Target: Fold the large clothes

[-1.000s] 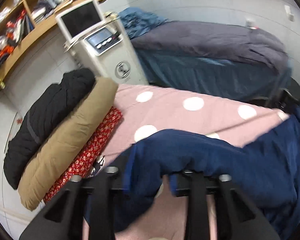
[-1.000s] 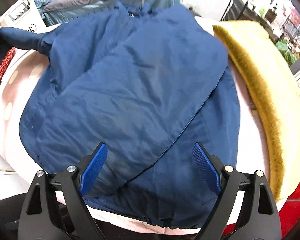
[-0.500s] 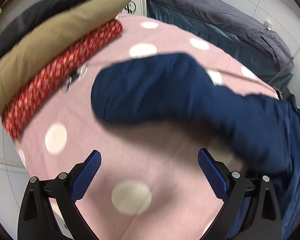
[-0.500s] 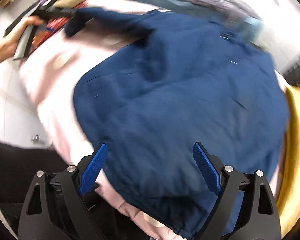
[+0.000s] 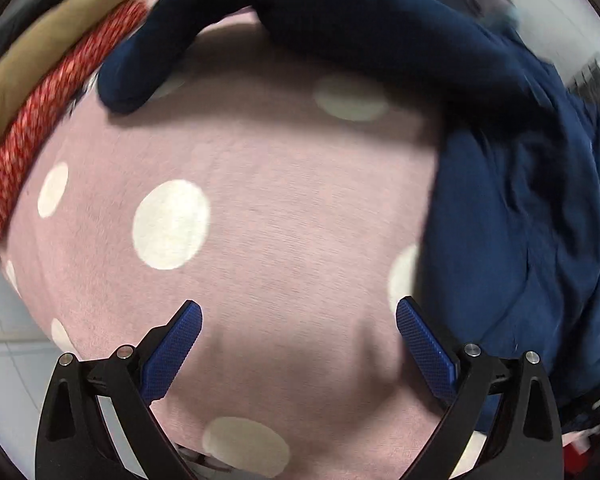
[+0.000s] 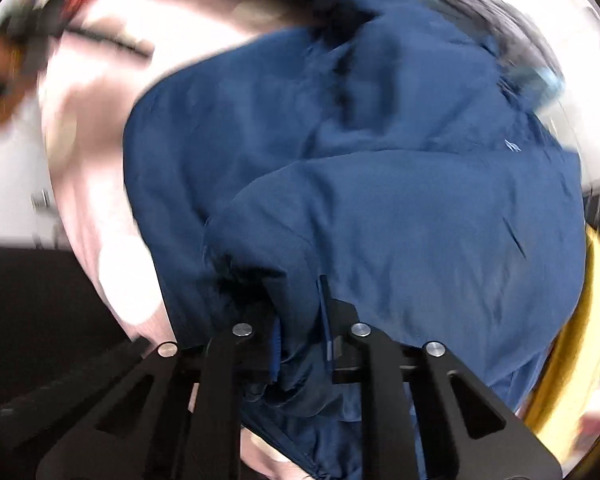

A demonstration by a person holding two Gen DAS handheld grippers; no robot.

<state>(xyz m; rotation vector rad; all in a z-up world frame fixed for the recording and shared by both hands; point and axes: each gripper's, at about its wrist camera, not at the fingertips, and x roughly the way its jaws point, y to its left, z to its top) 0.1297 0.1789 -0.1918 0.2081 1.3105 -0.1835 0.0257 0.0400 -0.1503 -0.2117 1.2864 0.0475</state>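
Left claw [image 5: 298,340]: spread wide, empty, above pink dotted cover [image 5: 260,208]. Navy jacket [image 5: 520,200] ahead and to its right, sleeve [image 5: 148,60] extended ahead-left toward folded stack [image 5: 40,92]. Right claw [image 6: 302,340]: clamped on navy jacket [image 6: 380,200] hem fold. Yellow fabric [image 6: 580,340] to its right.

Navy blue is seen on jacket [image 6: 380,184]. Pink w/ white dots is shown on sheet [image 5: 260,208]. At 10 o'clock, red-patterned cloth [image 5: 40,120], tan cloth [image 5: 32,52]. Yellow blanket [image 6: 580,340] at 4 o'clock.
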